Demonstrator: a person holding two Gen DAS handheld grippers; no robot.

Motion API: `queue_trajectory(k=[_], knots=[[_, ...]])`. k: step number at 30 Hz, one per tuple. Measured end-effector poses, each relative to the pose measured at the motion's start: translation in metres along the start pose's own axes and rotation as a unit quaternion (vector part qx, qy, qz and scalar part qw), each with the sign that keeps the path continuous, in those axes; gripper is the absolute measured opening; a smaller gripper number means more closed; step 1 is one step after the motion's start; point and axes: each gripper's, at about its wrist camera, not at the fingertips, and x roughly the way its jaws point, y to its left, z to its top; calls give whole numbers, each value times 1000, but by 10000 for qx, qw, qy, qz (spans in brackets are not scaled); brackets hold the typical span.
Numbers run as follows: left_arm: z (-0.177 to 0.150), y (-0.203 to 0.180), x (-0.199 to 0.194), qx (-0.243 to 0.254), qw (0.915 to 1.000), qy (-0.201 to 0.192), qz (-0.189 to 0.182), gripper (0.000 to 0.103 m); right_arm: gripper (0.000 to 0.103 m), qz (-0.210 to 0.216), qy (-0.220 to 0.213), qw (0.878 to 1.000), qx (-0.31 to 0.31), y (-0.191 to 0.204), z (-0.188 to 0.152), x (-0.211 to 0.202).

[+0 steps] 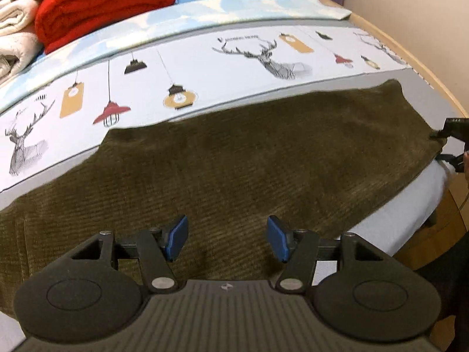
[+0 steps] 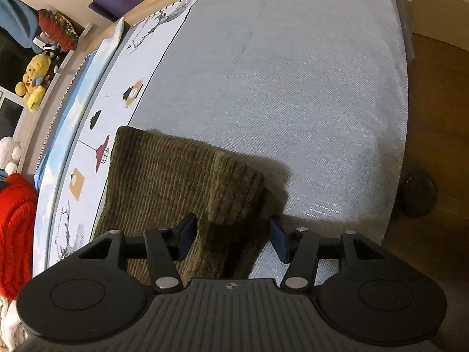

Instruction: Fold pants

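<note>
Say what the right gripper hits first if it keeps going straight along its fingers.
Most likely the olive corduroy pants: the right gripper points down at their hem end, fingers open. Depth is unclear; slightly further right it would meet the grey bedspread instead.

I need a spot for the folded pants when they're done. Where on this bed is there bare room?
The widest bare patch is the grey sheet past the pants hem, running to the bed's edge by the floor. A narrower strip is the printed band between the pants and the blue cover. The corner with the red blanket and white blankets is crowded.
</note>
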Motion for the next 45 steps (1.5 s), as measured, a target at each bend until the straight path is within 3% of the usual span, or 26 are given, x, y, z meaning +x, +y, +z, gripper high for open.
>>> queue_trajectory(k=[3, 5, 7, 10, 18, 24, 27, 30, 33, 36, 39, 40, 43, 45], knots=[[0, 3, -6, -16, 10000, -15, -10, 65, 56, -96, -75, 9999, -46, 4, -1, 2], [0, 2, -6, 1, 10000, -15, -11, 65, 49, -194, -126, 9997, -96, 6, -2, 3], [1, 1, -5, 24, 10000, -30, -6, 65, 31, -254, -161, 9995, -60, 5, -2, 3], [1, 1, -5, 8, 10000, -38, -10, 65, 20, -176, -191, 9997, 37, 3, -2, 4], [1, 5, -8, -20, 10000, -85, -28, 65, 17, -169, -526, 9985, 38, 14, -9, -12], [0, 13, -17, -96, 9998, -172, -35, 65, 16, -259, -1023, 9914, -774, 53, -22, -32], [-2, 22, -24, -184, 9995, -245, -20, 65, 15, -240, -1450, 9706, -1909, 97, -40, -46], [-5, 38, -30, -342, 9990, -281, 102, 65, 15, 15, -1958, 9288, -3146, 148, -78, -60], [-12, 66, -36, -704, 9966, -279, 329, 65, 15, 496, -2314, 8717, -4291, 196, -136, -72], [-22, 97, -43, -1154, 9916, -237, 540, 65, 15, 1169, -2444, 8075, -5239, 232, -212, -79], [-37, 129, -50, -1508, 9856, -199, 737, 65, 15, 1883, -2284, 7387, -6055, 251, -295, -81], [-42, 137, -53, -1595, 9839, -171, 786, 65, 15, 2101, -2163, 7138, -6321, 255, -323, -80], [-58, 163, -58, -1870, 9783, -80, 884, 65, 15, 2674, -1628, 6228, -7171, 253, -406, -69], [-67, 176, -63, -2018, 9750, -43, 928, 65, 15, 2688, -1051, 5357, -7935, 237, -459, -50]])
